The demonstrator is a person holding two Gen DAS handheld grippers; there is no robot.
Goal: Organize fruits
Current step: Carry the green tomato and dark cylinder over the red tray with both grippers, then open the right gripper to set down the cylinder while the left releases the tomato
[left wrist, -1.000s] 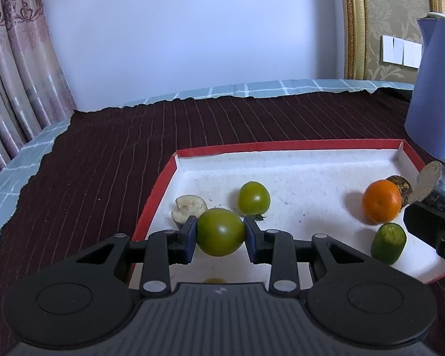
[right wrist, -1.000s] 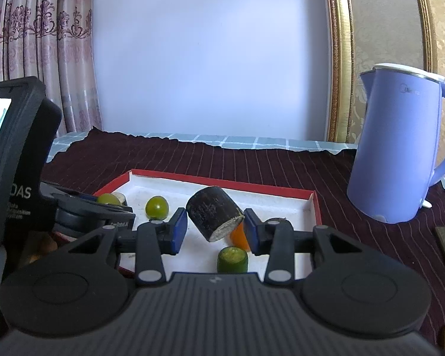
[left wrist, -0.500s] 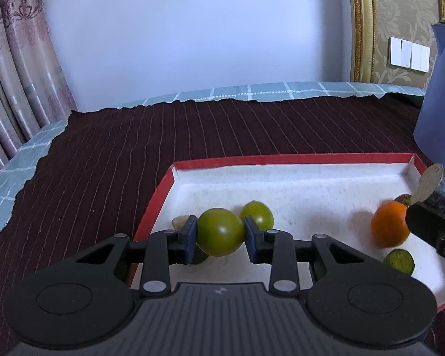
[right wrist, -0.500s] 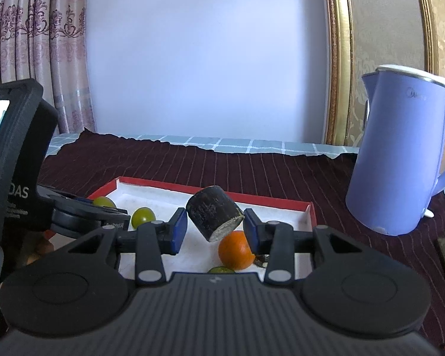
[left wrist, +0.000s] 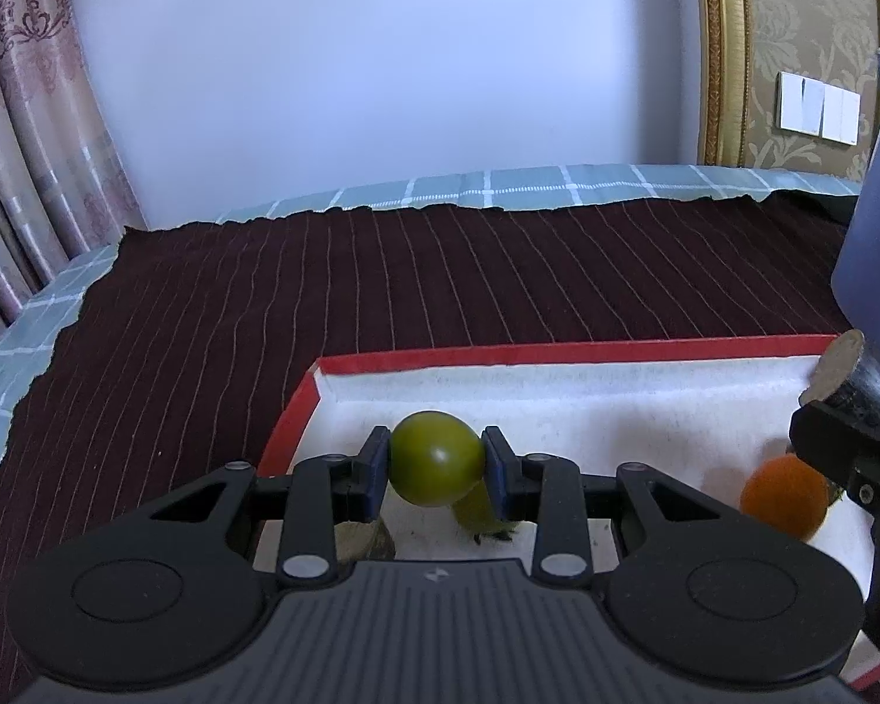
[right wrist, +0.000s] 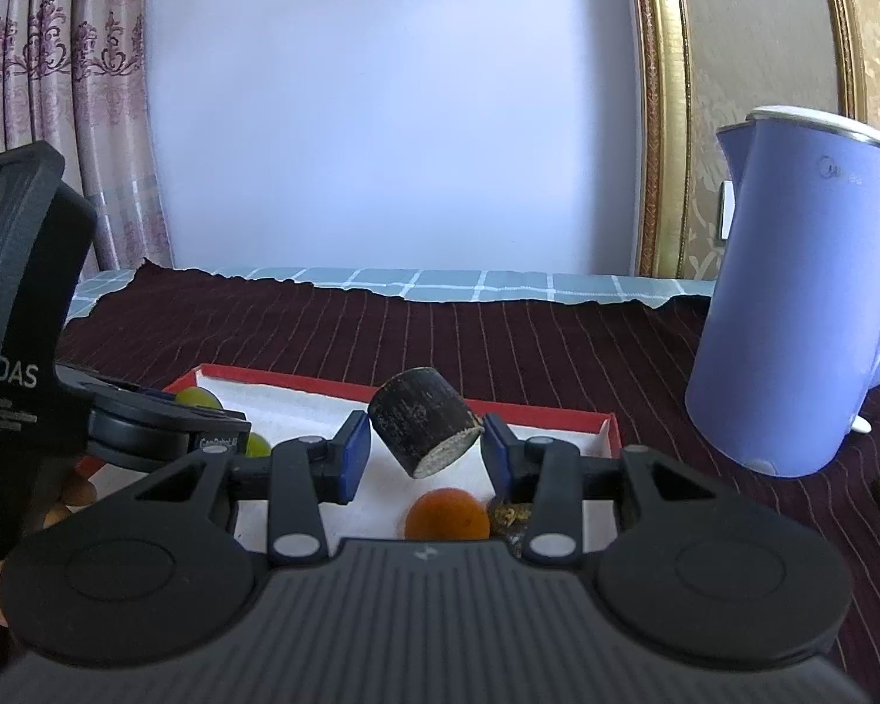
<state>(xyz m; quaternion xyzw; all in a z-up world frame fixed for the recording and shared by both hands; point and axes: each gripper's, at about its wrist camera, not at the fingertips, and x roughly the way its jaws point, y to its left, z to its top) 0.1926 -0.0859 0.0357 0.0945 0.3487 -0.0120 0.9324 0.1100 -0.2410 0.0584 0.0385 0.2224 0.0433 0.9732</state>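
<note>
Two handheld grippers work above a red-rimmed tray lined in white, set on a dark striped cloth. At lower centre of the left wrist view, the left gripper is clamped on a green tomato, held over the tray's near left corner. At centre of the right wrist view, the right gripper pinches a dark cut stub, tilted with its pale cut face turned down and to the right. An orange lies on the tray just below it, and a second green tomato shows at left. A blue kettle stands at the right of the frame, beside the tray.
</note>
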